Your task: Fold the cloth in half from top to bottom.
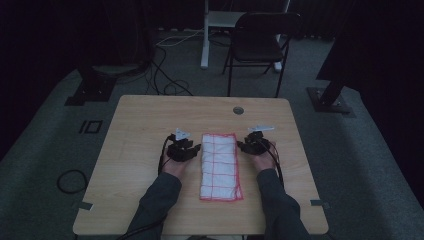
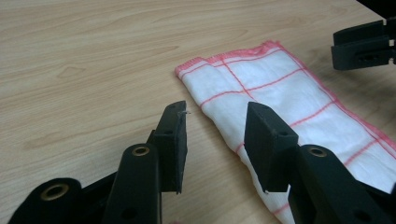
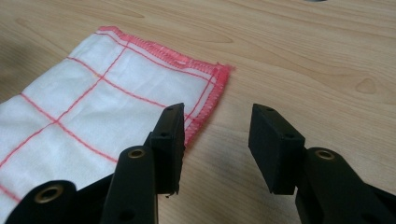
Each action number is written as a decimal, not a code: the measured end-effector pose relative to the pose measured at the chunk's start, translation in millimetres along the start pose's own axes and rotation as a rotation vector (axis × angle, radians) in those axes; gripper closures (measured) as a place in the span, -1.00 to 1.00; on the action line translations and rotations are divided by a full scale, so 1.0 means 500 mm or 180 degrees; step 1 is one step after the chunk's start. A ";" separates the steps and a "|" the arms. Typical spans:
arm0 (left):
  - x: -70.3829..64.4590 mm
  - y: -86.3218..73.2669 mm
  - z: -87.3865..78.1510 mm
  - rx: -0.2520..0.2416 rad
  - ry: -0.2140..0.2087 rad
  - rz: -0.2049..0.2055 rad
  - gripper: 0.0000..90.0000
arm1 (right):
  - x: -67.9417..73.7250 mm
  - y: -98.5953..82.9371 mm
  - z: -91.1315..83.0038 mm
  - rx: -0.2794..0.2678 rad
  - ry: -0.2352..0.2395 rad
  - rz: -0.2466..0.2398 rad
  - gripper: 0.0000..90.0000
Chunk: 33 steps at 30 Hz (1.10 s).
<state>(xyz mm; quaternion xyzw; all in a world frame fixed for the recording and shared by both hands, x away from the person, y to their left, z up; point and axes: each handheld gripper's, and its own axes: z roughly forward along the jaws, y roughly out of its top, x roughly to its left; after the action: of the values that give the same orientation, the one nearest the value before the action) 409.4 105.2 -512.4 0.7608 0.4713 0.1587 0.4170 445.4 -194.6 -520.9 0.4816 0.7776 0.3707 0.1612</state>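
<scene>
Cloth (image 1: 219,166): folded, white with red grid, flat on table (image 1: 140,125) | left gripper (image 1: 186,150): jaws apart, empty, at its left edge | right gripper (image 1: 250,144): jaws apart, empty, at its right edge

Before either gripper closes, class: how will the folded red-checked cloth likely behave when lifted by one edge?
The cloth looks thin and soft, so it would probably droop. Its layered folds likely fall open. Lying flat on the table, it should bunch rather than slide if pushed.

I see the folded white red-checked cloth (image 1: 219,166) lying mid-tabletop (image 1: 145,125), my left hand-held gripper (image 1: 192,151) just left of it, my right hand-held gripper (image 1: 245,145) just right; a black folding chair (image 1: 260,40) stands beyond the far edge.
</scene>
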 end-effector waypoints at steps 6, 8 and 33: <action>-0.001 0.003 0.024 0.0050 0.0029 -0.0049 0.32 | 0.007 0.004 0.013 0.0032 -0.0043 -0.0002 0.24; -0.003 0.004 0.032 0.0066 0.0035 -0.0049 0.31 | 0.012 0.004 0.022 0.0061 -0.0075 -0.0018 0.24; -0.006 -0.001 0.094 0.0273 0.0067 -0.0131 0.26 | 0.038 0.023 0.069 0.0191 -0.0151 0.0031 0.24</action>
<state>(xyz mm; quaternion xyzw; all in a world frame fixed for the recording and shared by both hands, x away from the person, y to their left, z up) 437.4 79.7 -540.6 0.7665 0.4975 0.1377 0.3822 464.3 -160.4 -533.7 0.4986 0.7820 0.3365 0.1633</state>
